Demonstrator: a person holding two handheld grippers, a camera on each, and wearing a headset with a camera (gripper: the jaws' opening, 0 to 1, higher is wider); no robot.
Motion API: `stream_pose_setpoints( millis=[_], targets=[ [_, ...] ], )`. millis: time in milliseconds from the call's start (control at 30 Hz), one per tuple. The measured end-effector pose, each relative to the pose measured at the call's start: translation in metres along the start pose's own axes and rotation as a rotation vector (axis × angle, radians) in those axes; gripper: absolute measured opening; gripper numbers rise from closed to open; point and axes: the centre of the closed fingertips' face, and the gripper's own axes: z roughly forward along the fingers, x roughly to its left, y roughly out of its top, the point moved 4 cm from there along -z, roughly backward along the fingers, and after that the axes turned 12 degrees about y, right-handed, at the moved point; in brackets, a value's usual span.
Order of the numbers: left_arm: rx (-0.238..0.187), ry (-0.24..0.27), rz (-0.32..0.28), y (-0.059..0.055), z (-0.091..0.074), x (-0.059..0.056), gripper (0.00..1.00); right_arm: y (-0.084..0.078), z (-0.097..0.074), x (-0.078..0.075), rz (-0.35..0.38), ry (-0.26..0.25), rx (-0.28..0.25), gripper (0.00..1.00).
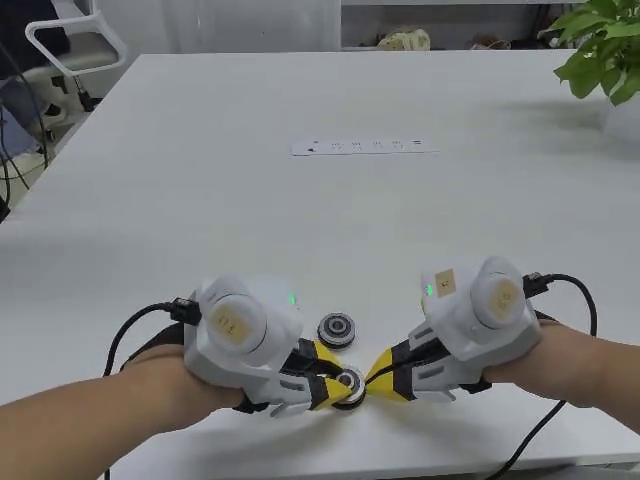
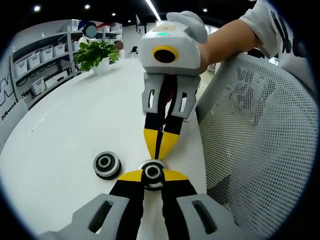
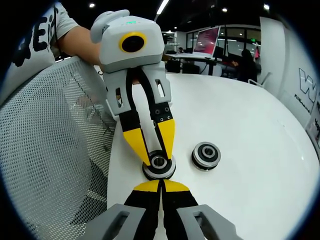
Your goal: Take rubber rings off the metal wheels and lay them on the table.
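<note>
**Two grippers on one wheel near the table's front edge**

The left gripper (image 1: 333,386) had its jaws clamped on opposite sides of the held wheel (image 1: 348,384). The wheel lay flat on the table (image 1: 300,220) at 6 o'clock, close to the near edge. The right gripper (image 3: 161,186) met it from the 3 o'clock side, jaws pressed together and tips touching the wheel's rim. Whether they pinched the rubber ring (image 3: 159,177) could not be told; the ring appeared still seated. A second wheel (image 1: 336,329), ring on, lay free just beside the held one at 11 o'clock.

Hazards, as judged:
- A shallow bite by the right tips would probably let the ring slip free and snap back.
- If the left jaws bore on the ring itself, they would pin it against any pull.
- A hard pull could twist the wheel out of the clamp. With so little table at 6 o'clock, it might go over the edge toward the mesh chair (image 2: 250,125).
- A swing toward 11 o'clock could knock the second wheel.

Room for moving: bare table ran from 9 through 12 to 3 o'clock. The power strip (image 1: 365,147) lay well apart at 12, and the plant (image 1: 600,50) stood at the far 2 o'clock corner.
</note>
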Motion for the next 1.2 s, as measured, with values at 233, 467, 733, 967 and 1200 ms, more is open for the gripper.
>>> stream_pose_setpoints(
  millis=[233,467,733,967,1200],
  targets=[
    [-0.004,-0.002,-0.002,0.0,0.0,0.001,0.08,0.002,-0.005,-0.001,0.014,0.0,-0.032,0.07],
    [-0.007,-0.003,-0.003,0.0,0.0,0.001,0.08,0.007,-0.001,0.001,0.009,0.01,-0.054,0.19],
    [-0.006,-0.003,-0.004,0.0,0.001,0.001,0.08,0.01,0.005,0.0,-0.001,-0.006,-0.061,0.23],
    [-0.005,-0.002,-0.004,0.0,0.001,0.0,0.08,0.007,0.006,0.001,0.014,0.003,-0.059,0.21],
    [-0.005,-0.002,-0.003,0.0,0.001,0.0,0.08,0.006,0.004,0.001,0.024,0.011,-0.056,0.18]
  ],
)
